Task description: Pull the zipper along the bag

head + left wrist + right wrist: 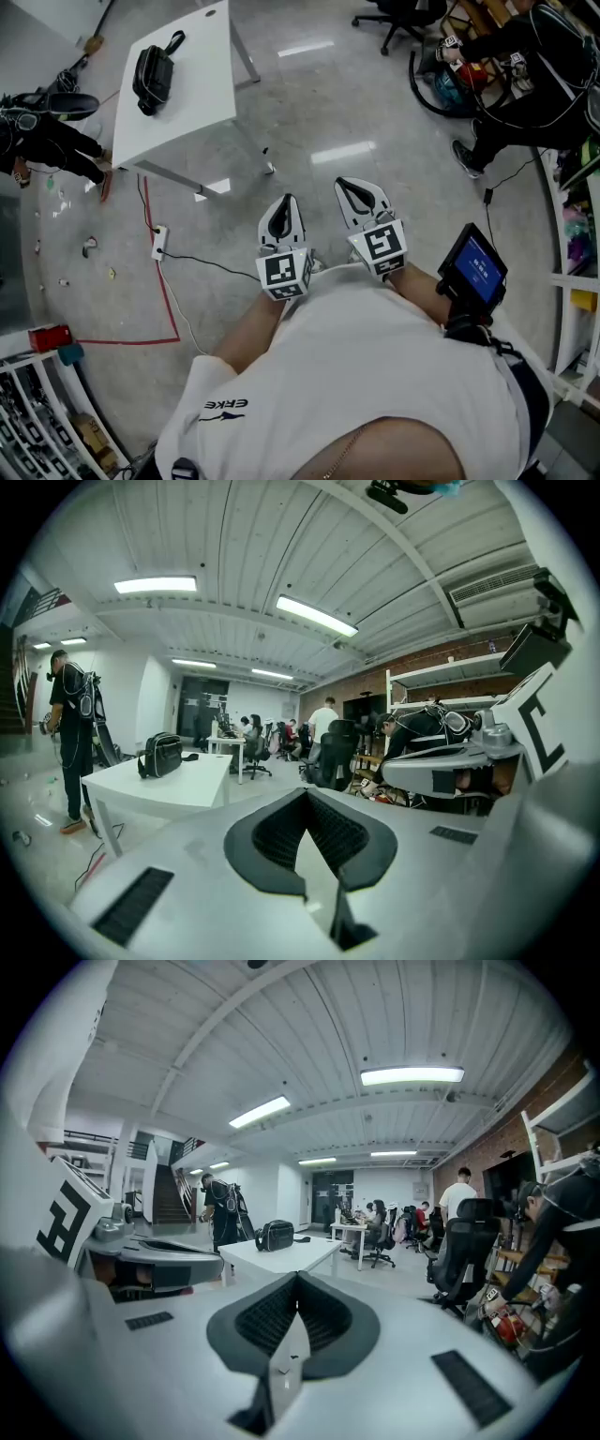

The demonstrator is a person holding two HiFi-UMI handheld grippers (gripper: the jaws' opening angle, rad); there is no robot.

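Bare floor (309, 112) separates closed left tool (285, 202), right tool (352, 187) from bag (153, 78) on table (202, 89).

A white table (202, 75) stands on a shiny grey floor (309, 112). Red tape (165, 291) runs along the floor beside the table, and a white power strip (158, 242) lies near its leg. Past the table are black office chairs (333, 752), a brick wall (412, 665) and stairs (171, 1196). Long lights (316, 616) shine above it
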